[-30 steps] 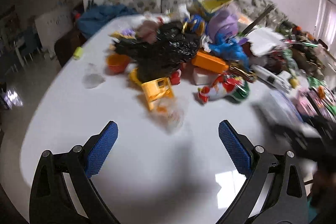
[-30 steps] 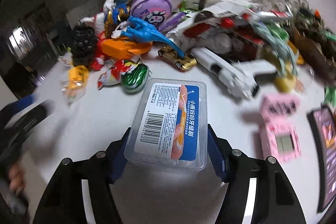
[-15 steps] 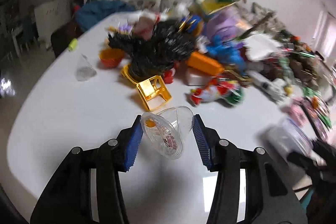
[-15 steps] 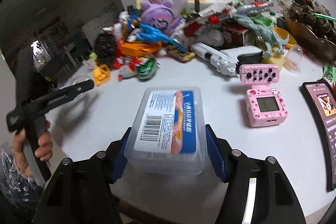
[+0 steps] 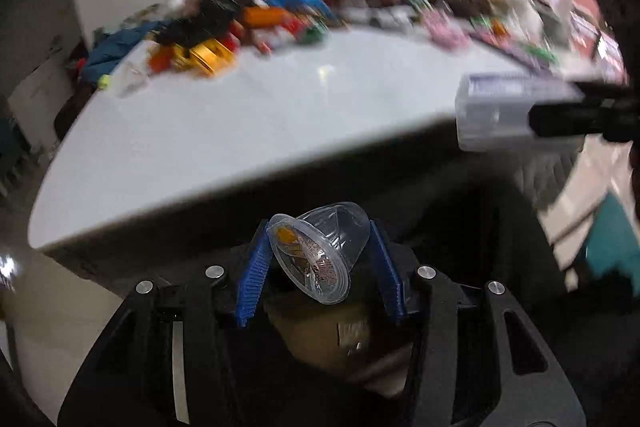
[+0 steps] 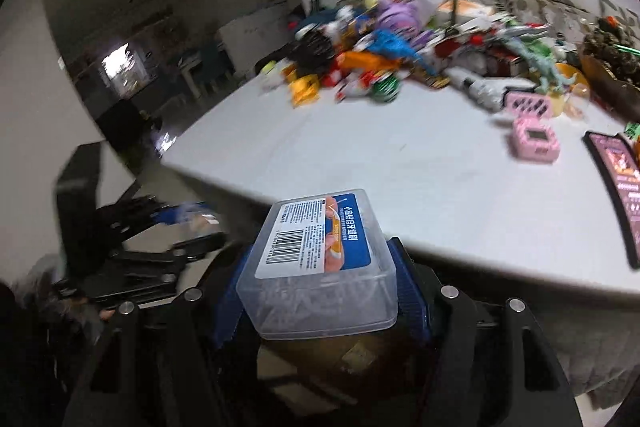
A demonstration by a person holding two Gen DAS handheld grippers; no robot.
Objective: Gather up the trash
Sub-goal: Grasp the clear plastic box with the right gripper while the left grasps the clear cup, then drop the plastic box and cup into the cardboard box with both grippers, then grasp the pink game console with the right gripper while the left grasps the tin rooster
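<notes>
White round-edged table (image 6: 400,163), clutter confined to the far side: a heap of mixed colourful toys and packaging (image 6: 384,39). The near half of the top is bare right up to its curved rim. Two pink handheld game toys (image 6: 534,139) and a dark flat card or phone (image 6: 616,179) sit to the right, the latter close to the edge.

Both grippers are off the table, on the near side of the rim, over darker space below.

Left gripper (image 5: 320,259): jaws have just been closing, and the blue ribbed pads are now clamped on a clear plastic cup with a printed foil lid (image 5: 320,251), tilted, lid facing the camera. It sits just below and clear of the table rim.

Right gripper (image 6: 320,283): clenched on a clear rectangular plastic box with a blue-and-white barcode label (image 6: 320,267), pads on its two long sides, label up. The box is roughly level with the rim, just in front of it.

In the left view that box (image 5: 504,111) shows at the right, overlapping the table edge. In the right view the left gripper is to the lower left, well apart, too blurred to read its jaws there.

A tan shape, possibly cardboard (image 5: 344,339), lies beneath the left gripper, edges unclear.
</notes>
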